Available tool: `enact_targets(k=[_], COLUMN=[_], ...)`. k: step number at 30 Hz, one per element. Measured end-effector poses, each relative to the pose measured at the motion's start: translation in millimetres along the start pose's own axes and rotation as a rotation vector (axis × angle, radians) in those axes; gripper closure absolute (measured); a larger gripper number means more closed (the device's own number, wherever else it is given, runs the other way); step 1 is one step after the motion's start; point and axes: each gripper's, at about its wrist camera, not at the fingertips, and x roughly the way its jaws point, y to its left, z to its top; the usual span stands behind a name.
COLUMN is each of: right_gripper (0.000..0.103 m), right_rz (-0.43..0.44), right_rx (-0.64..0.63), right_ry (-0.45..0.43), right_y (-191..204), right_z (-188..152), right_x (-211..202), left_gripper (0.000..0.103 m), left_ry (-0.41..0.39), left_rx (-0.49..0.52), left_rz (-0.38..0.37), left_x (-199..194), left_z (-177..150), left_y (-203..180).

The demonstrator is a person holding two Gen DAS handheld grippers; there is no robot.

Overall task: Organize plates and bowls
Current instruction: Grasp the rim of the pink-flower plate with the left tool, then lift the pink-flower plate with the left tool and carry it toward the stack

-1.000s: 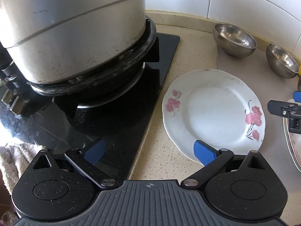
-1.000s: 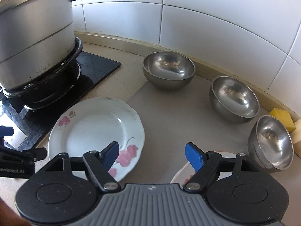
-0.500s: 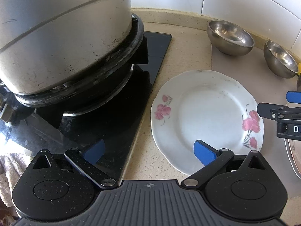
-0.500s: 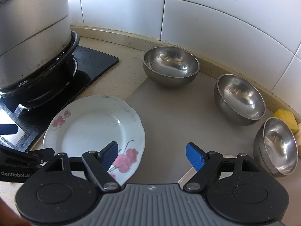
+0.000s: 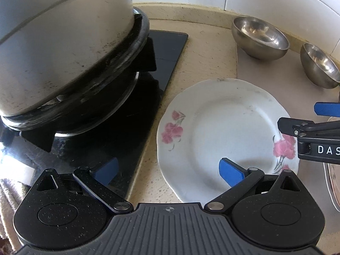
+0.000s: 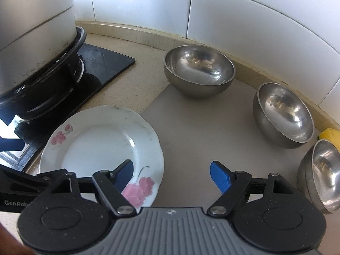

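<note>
So from the left wrist view, the left claw (image 5: 167, 171) is spread wide with nothing in it, hanging over the counter (image 5: 204, 42) edge where the black stovetop (image 5: 167, 48) meets the flowered plate (image 5: 223, 131). Big steel pot (image 5: 59, 38) sits on the burner, and the right claw pokes in from the right.

Right wrist view: right claw (image 6: 171, 173) is also wide apart and empty, over a grey mat (image 6: 201, 127). Plate's half on that mat, half on counter. Three steel bowls (image 6: 199, 70) (image 6: 282, 114) (image 6: 325, 174) line the tiled wall.
</note>
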Motion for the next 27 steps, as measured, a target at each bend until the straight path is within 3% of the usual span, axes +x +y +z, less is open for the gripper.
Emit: enact_targets(k=[15,18,20,22,24,27], right_gripper=[0.047,0.052,0.057,0.058,0.061,0.075], right_rz=[0.061,0.107,0.127,0.145,0.152,0.184], right_rx=[0.020,0.036,0.042,0.058,0.059,0.060], right_ry=[0.040,0.043,0.045,0.051,0.050,0.048], right_y=[-4.0,-4.5,-4.4,-6.0,-6.6,-3.8], right_z=[0.7,0.4,1.3,1.7,1.2,1.3], right_x=[19.7,22.1,22.7,23.3,22.6,20.5], left_gripper=[0.010,0.015,0.021,0.022,0.022,0.023], left_ry=[-0.010,-0.025,-0.012,0.008,0.004,0.001], left_rx=[-0.022,-0.006,-0.020,-0.053,-0.049,-0.046], left_rz=[-0.063,-0.075,-0.123,-0.166,-0.160,-0.156], left_x=[7.6,6.0,8.2,11.4,11.9,11.8], left_z=[0.3,0.5,2.9,5.3,6.0,5.5], left_y=[-3.9,-6.3,-4.9,-1.8,-3.2,-4.7])
